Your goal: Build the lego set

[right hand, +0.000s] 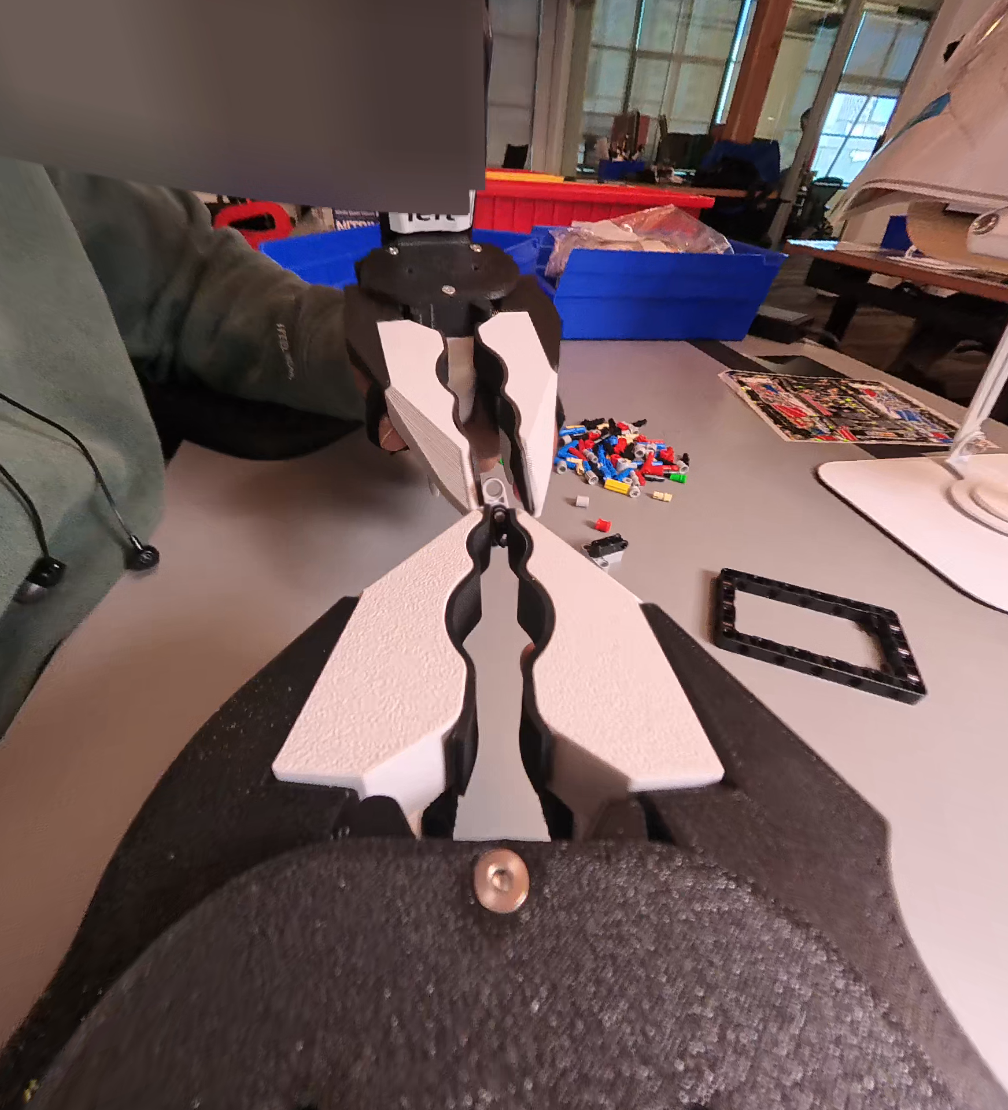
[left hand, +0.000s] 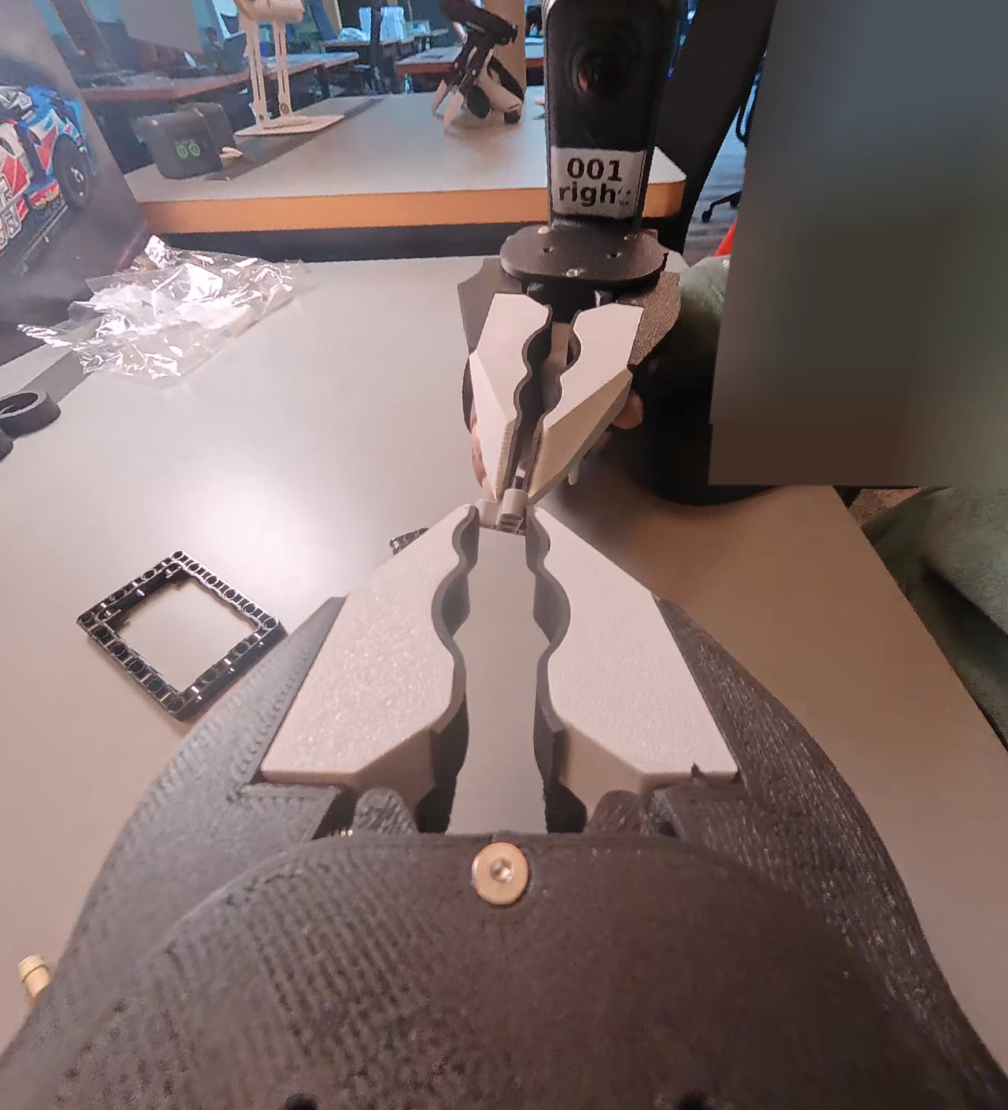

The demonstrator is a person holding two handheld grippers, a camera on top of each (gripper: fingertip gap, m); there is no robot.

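1. A grey table (left hand: 249, 480) stood in an open workshop, with more desks behind it and blue bins (right hand: 657, 288) at its far edge.
2. The two grippers met tip to tip above the table, facing each other.
3. The left gripper (left hand: 502, 518) had its fingers drawn narrow around a small light-grey connector piece (left hand: 510, 504), which sat right at its fingertips and poked out toward the other tool.
4. The right gripper (right hand: 500, 528) was closed down on a small black pin (right hand: 499, 522), pinched at the very tips; only a sliver of it showed between the fingers.
5. In the right wrist view the grey piece lay just beyond the black pin, the two touching or nearly so; I could not tell which.
6. A black square frame (left hand: 180, 636) lay flat on the table, well apart from both tools.
7. A pile of small coloured parts (right hand: 621, 456) lay farther back, with a printed sheet (right hand: 838, 408) beyond it.
8. Crumpled clear bags (left hand: 171, 312) and two black tyres (left hand: 2, 420) lay to the left gripper's left, near a box (left hand: 14, 180) with a car picture.
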